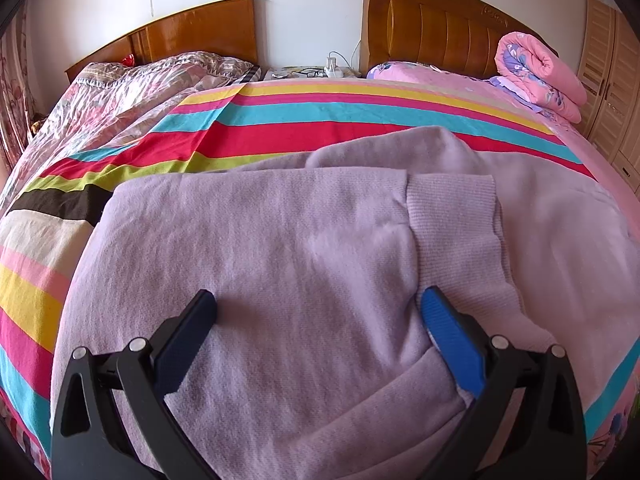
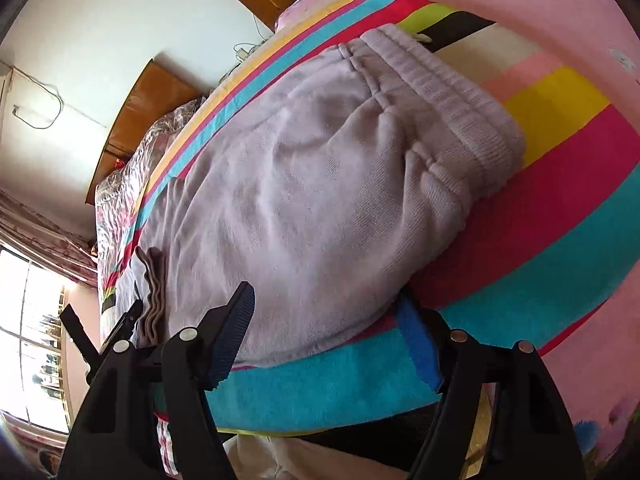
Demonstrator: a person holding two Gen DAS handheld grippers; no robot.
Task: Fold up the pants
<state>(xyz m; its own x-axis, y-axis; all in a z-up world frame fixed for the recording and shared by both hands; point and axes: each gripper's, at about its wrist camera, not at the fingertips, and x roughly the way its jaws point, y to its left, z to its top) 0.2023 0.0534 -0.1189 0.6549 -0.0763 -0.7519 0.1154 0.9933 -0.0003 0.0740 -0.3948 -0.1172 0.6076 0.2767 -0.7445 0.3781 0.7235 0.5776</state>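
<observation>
Striped bedspread (image 1: pixel 280 120) (two wooden headboards (image 1: pixel 440 28) behind) bears lilac pants (image 1: pixel 280 260).

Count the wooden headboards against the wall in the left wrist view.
2. One headboard stands at the upper left, behind the floral quilt. The other headboard stands at the upper right, behind the rolled pink blanket. Nothing suggests a hidden third.

A home bedroom: two beds with brown wooden headboards (image 1: pixel 440 28), a striped multicoloured bedsheet (image 1: pixel 320 116), a rolled pink floral quilt (image 1: pixel 536 72).
</observation>
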